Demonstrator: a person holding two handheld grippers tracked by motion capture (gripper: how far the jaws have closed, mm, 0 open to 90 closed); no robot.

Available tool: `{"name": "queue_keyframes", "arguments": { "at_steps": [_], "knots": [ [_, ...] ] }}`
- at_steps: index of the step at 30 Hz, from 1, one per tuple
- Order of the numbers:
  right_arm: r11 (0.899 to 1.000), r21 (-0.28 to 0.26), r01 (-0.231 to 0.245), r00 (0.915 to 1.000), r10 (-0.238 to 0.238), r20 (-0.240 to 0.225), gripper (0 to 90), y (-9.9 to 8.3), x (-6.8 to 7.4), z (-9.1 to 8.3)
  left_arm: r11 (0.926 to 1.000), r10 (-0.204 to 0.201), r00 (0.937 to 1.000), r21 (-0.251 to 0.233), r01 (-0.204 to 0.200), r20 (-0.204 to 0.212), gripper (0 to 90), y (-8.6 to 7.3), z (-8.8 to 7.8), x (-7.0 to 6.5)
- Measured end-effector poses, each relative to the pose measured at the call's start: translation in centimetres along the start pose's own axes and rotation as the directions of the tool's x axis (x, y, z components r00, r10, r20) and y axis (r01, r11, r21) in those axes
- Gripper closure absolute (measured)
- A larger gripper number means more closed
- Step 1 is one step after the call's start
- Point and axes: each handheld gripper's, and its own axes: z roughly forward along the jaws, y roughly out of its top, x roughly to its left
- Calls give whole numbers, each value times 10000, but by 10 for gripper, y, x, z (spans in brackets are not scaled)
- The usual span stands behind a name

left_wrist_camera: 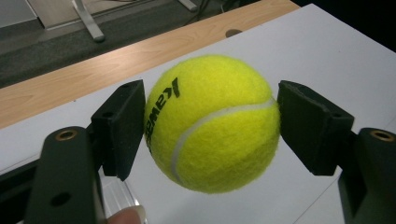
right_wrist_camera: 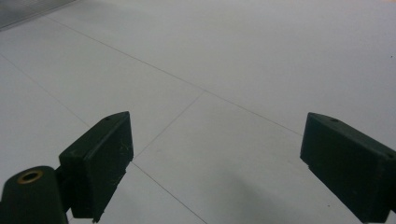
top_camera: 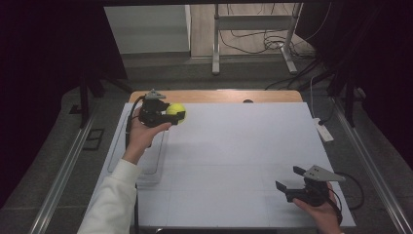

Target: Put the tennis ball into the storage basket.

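Left gripper [top_camera: 168, 113] far left, fingers [left_wrist_camera: 119, 126] pinching tennis ball [left_wrist_camera: 212, 123], ball held clear above white tabletop [top_camera: 234, 161]. Clear tray [top_camera: 146, 170] just below, beside hand. Step, by my reading: carry phase. Next move calls for steady grip, level travel, then lowering. Right gripper [top_camera: 292, 180] near right corner, fingers spread, idle.

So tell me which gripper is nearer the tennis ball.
Left. The left gripper is shut on the tennis ball, holding it clear of the white table at the far left. The right gripper sits open and empty at the near right corner.
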Motion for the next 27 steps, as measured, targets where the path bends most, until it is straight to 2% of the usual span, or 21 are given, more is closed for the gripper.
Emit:
{"name": "queue_keyframes", "arguments": {
  "at_steps": [12, 27],
  "knots": [
    [10000, -10, -11, 10000, 11, -7, 100, 0, 0, 0, 9996, -258, 9990, -88, 255, -367, 280, -1, -7, 14],
    [10000, -39, 19, 10000, -19, 4, 100, 0, 0, -1, 9990, -446, 9963, -114, 439, -732, 280, -3, -13, 24]
  ]
}}
